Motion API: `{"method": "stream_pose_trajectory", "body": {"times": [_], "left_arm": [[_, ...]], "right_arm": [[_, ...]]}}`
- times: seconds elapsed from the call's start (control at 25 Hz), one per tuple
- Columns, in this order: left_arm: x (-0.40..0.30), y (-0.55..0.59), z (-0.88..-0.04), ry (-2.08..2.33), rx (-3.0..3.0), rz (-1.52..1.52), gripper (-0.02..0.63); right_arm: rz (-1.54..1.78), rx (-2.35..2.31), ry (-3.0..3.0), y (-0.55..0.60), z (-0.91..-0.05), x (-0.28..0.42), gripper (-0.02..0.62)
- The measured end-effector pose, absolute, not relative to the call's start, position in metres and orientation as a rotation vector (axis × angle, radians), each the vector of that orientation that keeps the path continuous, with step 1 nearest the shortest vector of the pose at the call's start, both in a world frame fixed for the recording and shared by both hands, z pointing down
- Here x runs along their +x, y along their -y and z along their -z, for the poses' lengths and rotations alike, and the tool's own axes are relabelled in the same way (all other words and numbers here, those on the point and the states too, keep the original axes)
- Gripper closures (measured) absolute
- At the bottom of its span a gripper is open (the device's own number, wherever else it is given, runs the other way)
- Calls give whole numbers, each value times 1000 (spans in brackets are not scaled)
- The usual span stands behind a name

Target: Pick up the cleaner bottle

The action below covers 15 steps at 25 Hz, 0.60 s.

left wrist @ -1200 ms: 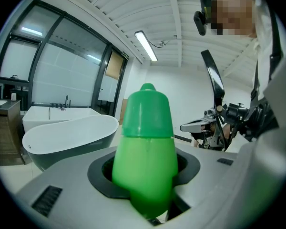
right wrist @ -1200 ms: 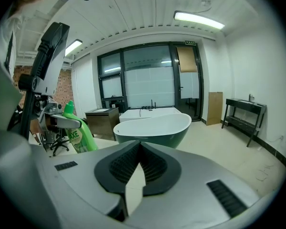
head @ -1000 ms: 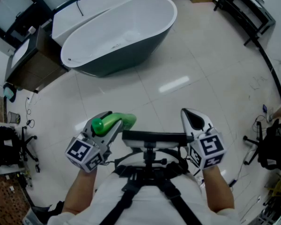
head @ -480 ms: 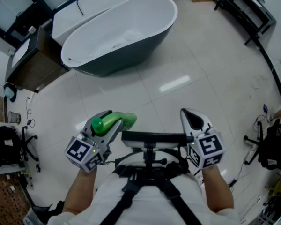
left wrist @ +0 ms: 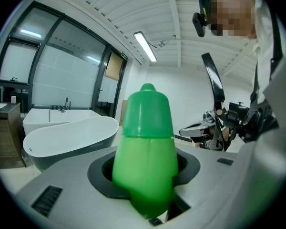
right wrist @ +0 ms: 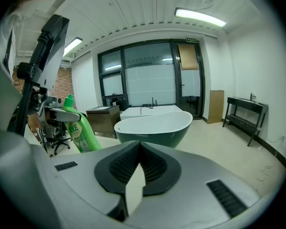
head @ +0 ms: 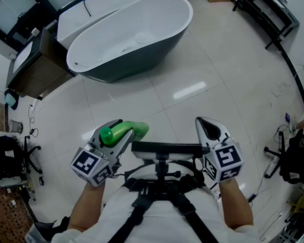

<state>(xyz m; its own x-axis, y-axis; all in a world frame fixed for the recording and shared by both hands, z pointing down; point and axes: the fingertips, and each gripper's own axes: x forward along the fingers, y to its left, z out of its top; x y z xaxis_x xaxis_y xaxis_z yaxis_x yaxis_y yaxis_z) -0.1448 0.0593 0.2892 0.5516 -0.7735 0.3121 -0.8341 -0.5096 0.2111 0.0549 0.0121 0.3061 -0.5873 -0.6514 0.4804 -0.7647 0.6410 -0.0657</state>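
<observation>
The green cleaner bottle (head: 122, 130) is held off the floor in my left gripper (head: 117, 134), whose jaws are shut on its body. In the left gripper view the bottle (left wrist: 145, 147) stands upright between the jaws, with its green cap on top. The bottle (right wrist: 79, 128) also shows at the left of the right gripper view, with a printed label. My right gripper (head: 209, 129) hovers beside it at the same height. This gripper (right wrist: 135, 175) is shut with nothing between its fingers.
A dark-sided freestanding bathtub (head: 142, 59) stands ahead on the pale tile floor, with a white tub (head: 86, 11) behind it. To the left of the tubs is a wooden vanity (head: 33, 67). A black rack (head: 266, 11) stands at the far right. An office chair (head: 10, 158) is at the left.
</observation>
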Motion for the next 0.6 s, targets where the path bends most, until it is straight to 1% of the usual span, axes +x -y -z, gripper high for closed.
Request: {"method": "stream_pose_trajectory", "body": {"times": [0.6], "left_arm": [[-140, -59, -291, 1297, 2471, -251, 428]], "right_arm": [[-343, 1098, 2434, -9, -307, 54, 591]]}}
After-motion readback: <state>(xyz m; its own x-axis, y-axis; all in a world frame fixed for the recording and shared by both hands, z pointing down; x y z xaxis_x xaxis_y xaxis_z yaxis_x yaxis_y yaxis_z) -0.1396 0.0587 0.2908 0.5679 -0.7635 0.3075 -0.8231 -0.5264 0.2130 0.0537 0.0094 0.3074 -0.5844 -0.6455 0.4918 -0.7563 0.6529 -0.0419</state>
